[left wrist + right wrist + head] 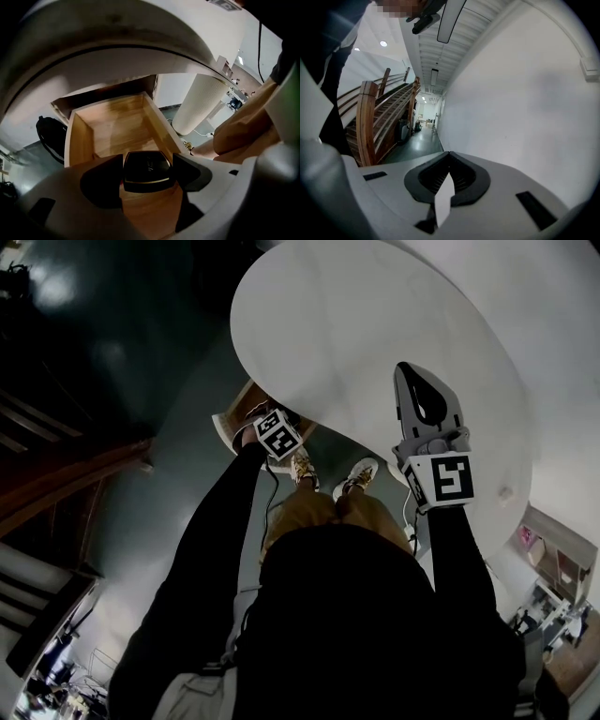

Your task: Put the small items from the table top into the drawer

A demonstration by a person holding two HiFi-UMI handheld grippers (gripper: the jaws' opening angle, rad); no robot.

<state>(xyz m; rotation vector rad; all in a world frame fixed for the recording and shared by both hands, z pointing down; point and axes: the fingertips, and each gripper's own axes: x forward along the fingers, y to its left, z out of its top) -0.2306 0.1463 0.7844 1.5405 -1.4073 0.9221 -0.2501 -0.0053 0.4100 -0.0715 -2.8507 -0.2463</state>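
The wooden drawer (110, 124) stands pulled out under the round white table top (366, 324), and its bare bottom shows no items. My left gripper (147, 174) hangs over the drawer's near end, shut on a small black square case (146, 168) with a gold rim. In the head view only that gripper's marker cube (278, 434) shows, at the table's edge by the drawer (242, 401). My right gripper (412, 381) rests above the table top, jaws shut with nothing between them (447, 159).
The table's white pedestal (199, 105) rises right of the drawer. A black bag (50, 138) lies on the floor to the drawer's left. The person's shoes (354, 476) stand below the table edge. A wooden staircase (377, 117) shows beyond the right gripper.
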